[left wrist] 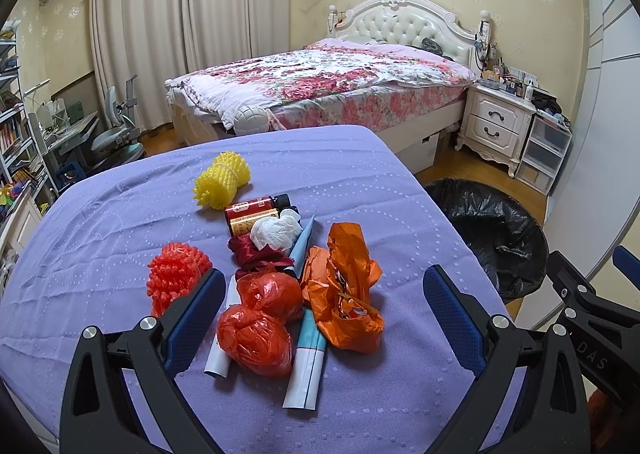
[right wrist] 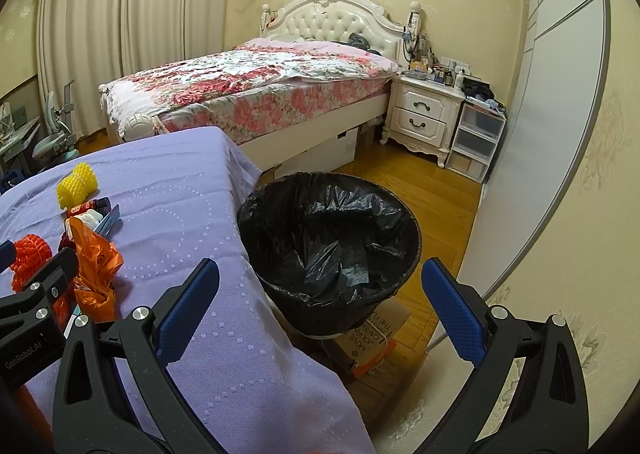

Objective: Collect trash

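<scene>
Trash lies on the purple tablecloth (left wrist: 100, 221): two red plastic bundles (left wrist: 256, 338), an orange bag (left wrist: 348, 294), a red foam net (left wrist: 176, 274), a yellow foam net (left wrist: 222, 179), a white tissue wad (left wrist: 276, 232), small bottles (left wrist: 256, 205) and flat packets (left wrist: 308, 366). My left gripper (left wrist: 324, 314) is open and empty, its fingers on either side of the red bundles and orange bag. My right gripper (right wrist: 320, 314) is open and empty above the table edge, facing the bin with a black liner (right wrist: 332, 242). The bin also shows in the left wrist view (left wrist: 492, 230).
A cardboard box (right wrist: 368, 346) sits under the bin on the wood floor. A bed (right wrist: 248, 89) and a white nightstand (right wrist: 424, 113) stand behind. A desk and chair (left wrist: 116, 129) stand at the far left. A wardrobe wall (right wrist: 560, 133) runs along the right.
</scene>
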Tool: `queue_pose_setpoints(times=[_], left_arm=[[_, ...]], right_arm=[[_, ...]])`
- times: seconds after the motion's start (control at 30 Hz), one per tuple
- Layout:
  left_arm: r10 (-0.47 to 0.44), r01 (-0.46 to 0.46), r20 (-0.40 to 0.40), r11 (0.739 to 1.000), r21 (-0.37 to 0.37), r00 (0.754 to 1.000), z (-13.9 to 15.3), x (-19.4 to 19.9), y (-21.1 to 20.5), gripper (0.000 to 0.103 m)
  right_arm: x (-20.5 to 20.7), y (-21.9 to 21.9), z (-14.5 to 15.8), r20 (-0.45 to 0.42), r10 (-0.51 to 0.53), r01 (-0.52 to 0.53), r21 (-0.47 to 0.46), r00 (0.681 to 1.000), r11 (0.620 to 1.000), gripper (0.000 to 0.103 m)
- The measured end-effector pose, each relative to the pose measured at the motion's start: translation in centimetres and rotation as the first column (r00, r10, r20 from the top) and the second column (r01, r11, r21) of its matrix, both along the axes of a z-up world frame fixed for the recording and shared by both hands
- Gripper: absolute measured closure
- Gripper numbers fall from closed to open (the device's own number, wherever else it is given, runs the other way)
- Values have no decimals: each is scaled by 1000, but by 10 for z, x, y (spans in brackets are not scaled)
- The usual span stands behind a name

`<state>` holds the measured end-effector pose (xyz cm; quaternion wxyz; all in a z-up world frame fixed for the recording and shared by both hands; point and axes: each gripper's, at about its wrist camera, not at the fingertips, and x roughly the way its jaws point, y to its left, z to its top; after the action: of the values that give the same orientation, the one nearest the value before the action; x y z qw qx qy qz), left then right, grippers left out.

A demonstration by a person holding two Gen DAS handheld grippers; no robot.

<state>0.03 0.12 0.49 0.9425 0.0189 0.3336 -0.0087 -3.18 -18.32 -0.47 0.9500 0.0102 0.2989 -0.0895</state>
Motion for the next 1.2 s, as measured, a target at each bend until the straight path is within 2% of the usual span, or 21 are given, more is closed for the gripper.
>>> queue_pose_setpoints(times=[1.2], left_arm=[[-4, 4, -1, 1000, 3, 1000, -2, -1, -5, 6]], right_arm=[[1, 1, 0, -5, -1, 1, 3, 1000, 1000, 4]])
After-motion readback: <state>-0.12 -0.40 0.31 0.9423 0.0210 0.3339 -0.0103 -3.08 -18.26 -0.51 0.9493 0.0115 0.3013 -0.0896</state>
